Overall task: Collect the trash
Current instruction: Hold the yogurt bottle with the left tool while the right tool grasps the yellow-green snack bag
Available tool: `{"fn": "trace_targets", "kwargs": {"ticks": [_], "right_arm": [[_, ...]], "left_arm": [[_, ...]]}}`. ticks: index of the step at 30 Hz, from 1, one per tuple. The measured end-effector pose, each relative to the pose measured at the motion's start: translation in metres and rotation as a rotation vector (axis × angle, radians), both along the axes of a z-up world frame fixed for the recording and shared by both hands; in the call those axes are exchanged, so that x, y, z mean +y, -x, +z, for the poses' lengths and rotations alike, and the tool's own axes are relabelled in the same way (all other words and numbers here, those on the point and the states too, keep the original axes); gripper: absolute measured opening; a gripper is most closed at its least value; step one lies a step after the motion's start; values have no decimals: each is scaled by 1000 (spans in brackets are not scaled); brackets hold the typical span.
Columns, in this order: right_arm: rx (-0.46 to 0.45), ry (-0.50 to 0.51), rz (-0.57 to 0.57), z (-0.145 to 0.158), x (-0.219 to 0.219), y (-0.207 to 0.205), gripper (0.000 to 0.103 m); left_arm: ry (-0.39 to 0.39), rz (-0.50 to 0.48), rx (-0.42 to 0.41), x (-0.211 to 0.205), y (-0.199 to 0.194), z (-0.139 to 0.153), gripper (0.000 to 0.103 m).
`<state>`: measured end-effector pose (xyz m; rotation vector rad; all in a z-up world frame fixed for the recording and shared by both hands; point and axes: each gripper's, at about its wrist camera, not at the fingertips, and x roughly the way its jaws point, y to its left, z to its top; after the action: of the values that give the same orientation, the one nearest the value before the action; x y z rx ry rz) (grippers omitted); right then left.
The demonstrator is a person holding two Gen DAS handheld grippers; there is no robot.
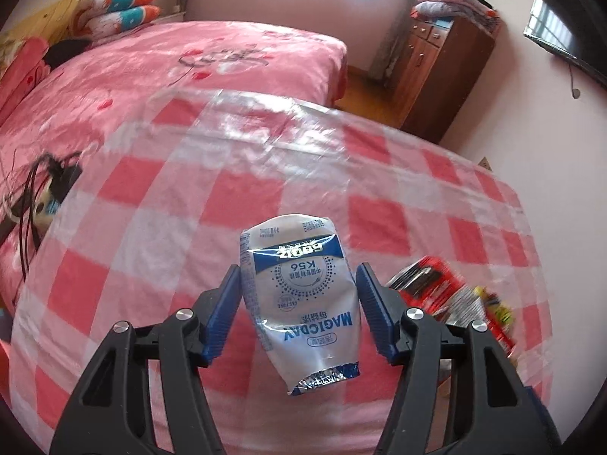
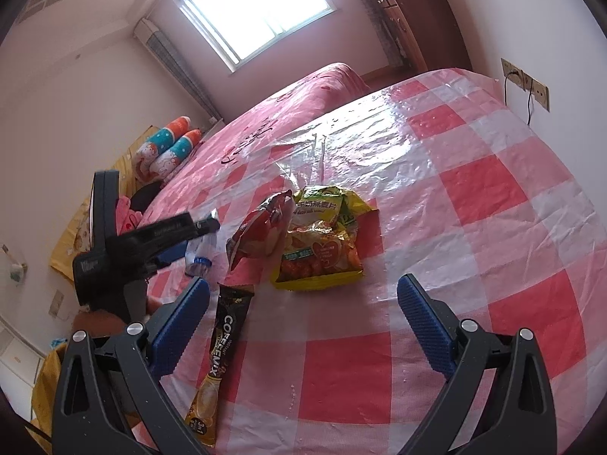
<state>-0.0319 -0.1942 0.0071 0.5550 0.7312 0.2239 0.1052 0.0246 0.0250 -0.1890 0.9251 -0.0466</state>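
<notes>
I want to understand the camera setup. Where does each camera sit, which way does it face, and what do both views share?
Left wrist: sits behind the left claw, looks over the checked plastic tablecloth toward the pink bed; its blue pads flank a white-blue crumpled pouch.
Right wrist: sits behind the open right claw, looks at the yellow snack bags and black coffee-mix stick.
Shared: tablecloth, bed, pouch, window.

The red wrapper (image 1: 451,295) is motion-blurred behind the left claw's finger, its print unreadable.
</notes>
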Motion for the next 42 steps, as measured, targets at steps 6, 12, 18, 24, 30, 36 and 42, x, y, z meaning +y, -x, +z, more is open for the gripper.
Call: {"fn": "trace_targets", "kwargs": {"ticks": [6, 12, 18, 24, 30, 36, 42], "right_arm": [[-6, -9, -38, 0, -10, 2, 98], [-12, 1, -107, 1, -27, 8, 98], [7, -5, -114, -1, -35, 6, 98], [15, 11, -116, -1, -36, 7, 97], [56, 59, -111, -4, -32, -1, 96], [81, 97, -83, -7, -25, -11, 96], [86, 184, -94, -7, -16, -23, 96]], "left_arm": [[-43, -133, 12, -31, -38, 5, 62], [-129, -306, 33, -72, -36, -6, 62], [-165, -439, 13, -98, 2, -5, 62], [-143, -533, 17, -114, 42, -3, 62], [-95, -514, 10, -108, 66, -3, 62], [-18, -421, -18, -78, 71, 5, 62], [44, -359, -29, -48, 81, 11, 62]]}}
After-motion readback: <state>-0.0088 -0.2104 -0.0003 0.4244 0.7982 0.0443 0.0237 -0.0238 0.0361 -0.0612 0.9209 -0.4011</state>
